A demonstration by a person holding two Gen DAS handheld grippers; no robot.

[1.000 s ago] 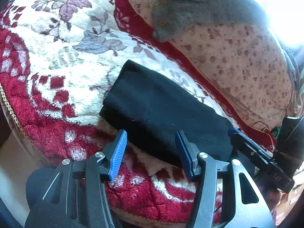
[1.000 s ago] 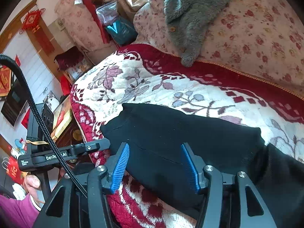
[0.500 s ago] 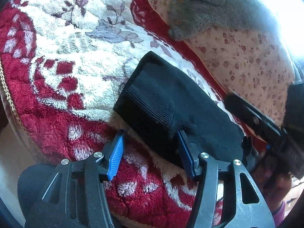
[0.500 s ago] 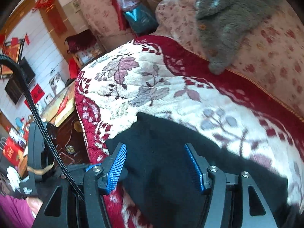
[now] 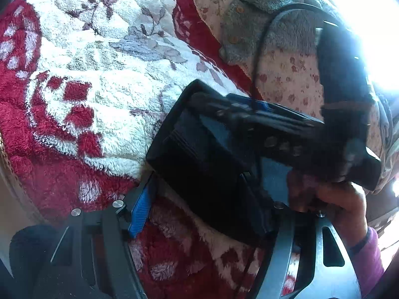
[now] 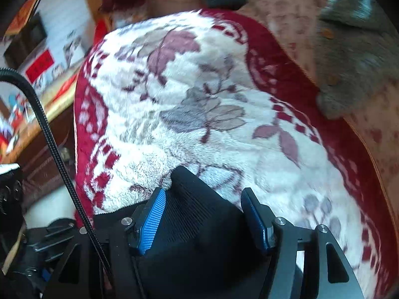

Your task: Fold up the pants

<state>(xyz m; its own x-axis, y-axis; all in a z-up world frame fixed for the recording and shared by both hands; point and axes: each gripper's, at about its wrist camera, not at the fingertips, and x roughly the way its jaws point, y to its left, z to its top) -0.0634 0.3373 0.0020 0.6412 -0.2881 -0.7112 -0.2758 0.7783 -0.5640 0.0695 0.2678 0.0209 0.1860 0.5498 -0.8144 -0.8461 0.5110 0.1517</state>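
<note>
- Pants (image 5: 207,174): we see them folded on the blanket (image 5: 99,87), between both tools.
- Left tool (image 5: 207,206): opening wide, gripping nothing.
- Right tool (image 6: 204,221): closing, fabric between its fingers, nearer.

The pants (image 5: 209,164) are plain black with a fine ribbed knit. The fleece blanket (image 5: 94,79) beneath them is cream with mauve and grey leaves and a deep red, white-flecked border. The bedspread (image 5: 286,74) behind is beige with small red flowers, and a fuzzy grey garment (image 5: 251,27) with tan buttons lies there. The gripper pads (image 6: 153,221) are ridged blue.
</note>
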